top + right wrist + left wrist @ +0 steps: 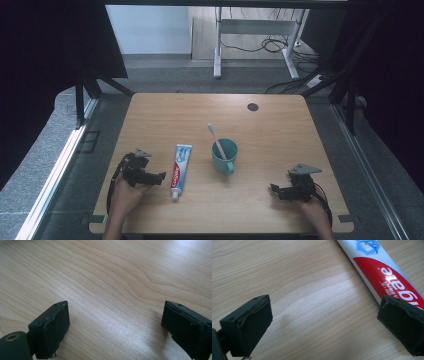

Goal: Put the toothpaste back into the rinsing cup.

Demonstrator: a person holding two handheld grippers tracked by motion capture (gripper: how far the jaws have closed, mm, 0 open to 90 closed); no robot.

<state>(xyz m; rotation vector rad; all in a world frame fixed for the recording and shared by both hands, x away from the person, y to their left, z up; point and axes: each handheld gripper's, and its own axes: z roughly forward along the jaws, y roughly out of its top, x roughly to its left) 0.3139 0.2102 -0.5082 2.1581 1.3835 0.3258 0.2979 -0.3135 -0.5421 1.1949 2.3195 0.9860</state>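
A red, white and blue toothpaste tube (180,170) lies flat on the wooden table (270,135), cap toward the near edge. To its right stands a teal mug (225,156) with a pink toothbrush (216,139) leaning out of it. My left gripper (159,176) is open just left of the tube; in the left gripper view the toothpaste tube (384,275) runs past the right jaw and bare wood lies between the jaws. My right gripper (274,190) is open near the front right, over bare table (110,285).
A dark round grommet (253,107) sits near the table's far edge. Beyond the table are grey floor, a white desk frame (218,50) and loose cables (272,46). Black curtains hang at both sides.
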